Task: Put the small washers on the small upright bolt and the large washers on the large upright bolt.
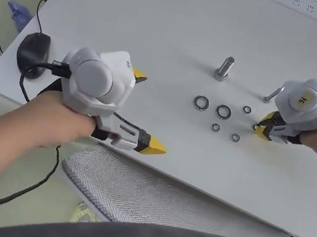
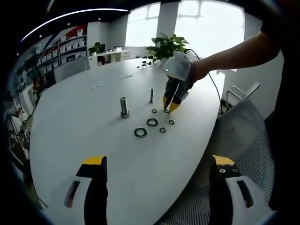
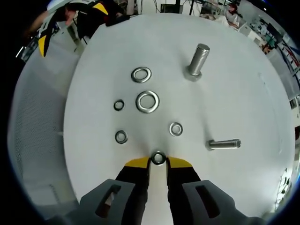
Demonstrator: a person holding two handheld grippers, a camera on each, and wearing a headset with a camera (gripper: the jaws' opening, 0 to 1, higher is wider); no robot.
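Your right tongs [image 3: 158,163] are nipped nearly closed on a small washer [image 3: 158,158] lying on the table [image 3: 243,93], tips low to catch its thin edge; the small bolt [image 3: 224,144] stands near. Your left tongs [image 2: 158,161] hang wide open, empty, clear of the work.

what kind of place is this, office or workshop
Probably an open-plan office or lab meeting area: a big white oval table, a potted plant by bright windows, stocked shelves at the back, and a mesh office chair.
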